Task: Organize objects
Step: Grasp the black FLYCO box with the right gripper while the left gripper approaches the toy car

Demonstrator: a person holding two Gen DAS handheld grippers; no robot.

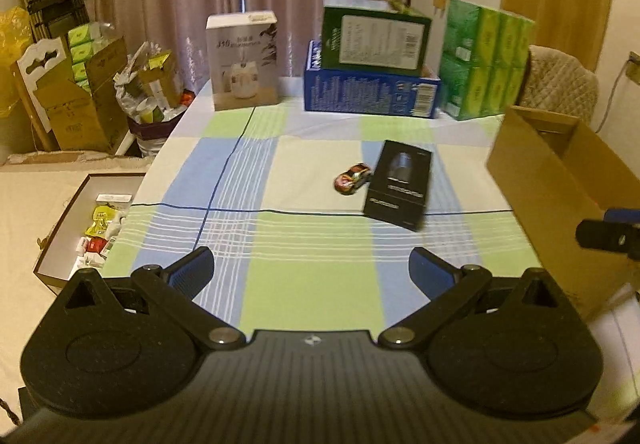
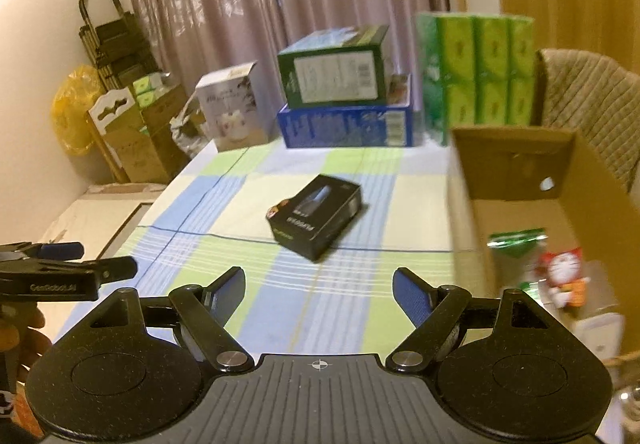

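Black box (image 1: 398,184) flat on the checked tablecloth (image 1: 280,284), long axis running away, toy car (image 1: 352,178) touching its left side; both lie ahead of the empty, spread left gripper (image 1: 311,271) and right gripper (image 2: 319,288), neither clearly nearer.

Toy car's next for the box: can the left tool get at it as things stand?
Probably yes. The left tool is open, with bare tablecloth between it and the toy car. The black box sits tight against the car's right side, so closing around it may be awkward.

Black box (image 1: 399,183), checked blue-green tablecloth (image 1: 304,244), brown carton (image 2: 560,179)
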